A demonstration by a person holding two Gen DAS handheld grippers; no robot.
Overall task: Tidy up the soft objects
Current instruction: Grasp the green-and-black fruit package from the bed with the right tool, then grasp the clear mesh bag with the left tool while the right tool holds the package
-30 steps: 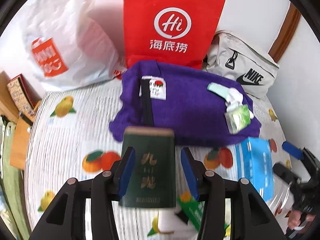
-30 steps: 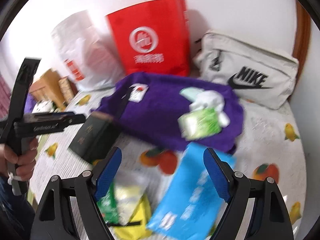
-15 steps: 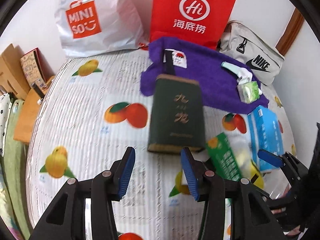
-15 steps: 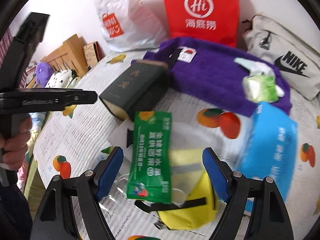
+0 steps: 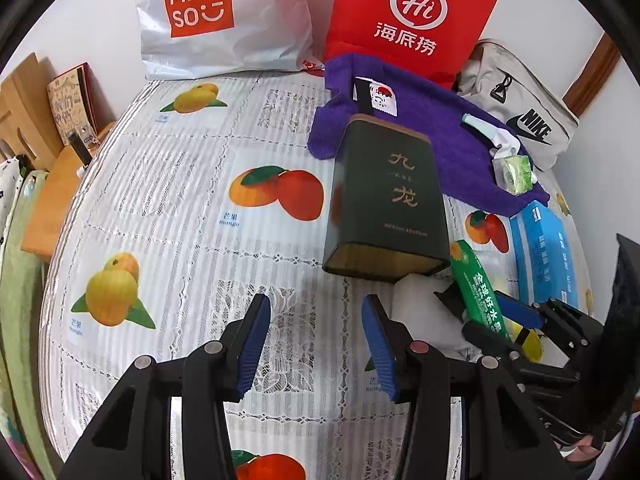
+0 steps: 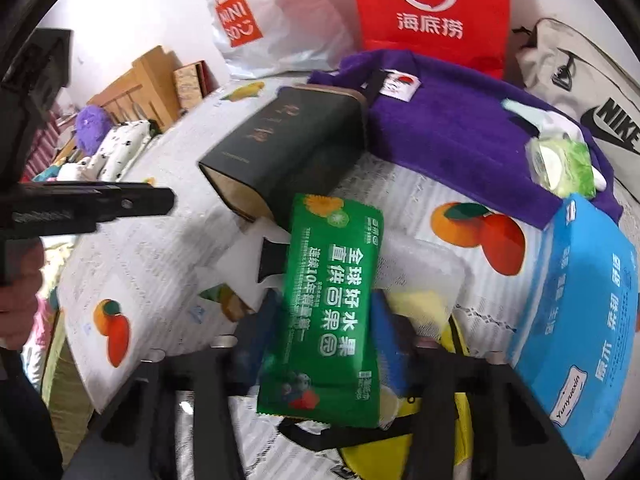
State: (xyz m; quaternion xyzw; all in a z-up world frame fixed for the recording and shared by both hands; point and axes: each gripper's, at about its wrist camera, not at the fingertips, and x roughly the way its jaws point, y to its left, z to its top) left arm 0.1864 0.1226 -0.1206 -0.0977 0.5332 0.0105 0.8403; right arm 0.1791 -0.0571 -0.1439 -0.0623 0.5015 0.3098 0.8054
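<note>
My right gripper (image 6: 324, 340) is closing its jaws on a green snack packet (image 6: 332, 312), and the blue pads meet its two long edges. The packet lies over a yellow pouch (image 6: 420, 304) and a white foam piece (image 6: 244, 264). In the left wrist view the same packet (image 5: 476, 292) shows at the right, in the right gripper (image 5: 492, 312). My left gripper (image 5: 316, 344) stands open over bare tablecloth, with nothing between its fingers. Just ahead of it a dark green tin (image 5: 388, 200) lies flat. A purple towel (image 5: 420, 128) behind it carries a small green tissue pack (image 5: 514, 168).
A blue tissue pack (image 6: 580, 320) lies to the right of the packet. Against the wall stand a white Miniso bag (image 5: 224, 20), a red bag (image 5: 412, 20) and a grey Nike bag (image 5: 520, 108). Wooden boxes (image 5: 28, 108) line the left edge. A hand (image 6: 20, 280) holds the left gripper.
The dark green tin was between the left fingers a second ago and now lies on the table, the left gripper drawn back. The right gripper came down over the green packet and its jaws narrowed.
</note>
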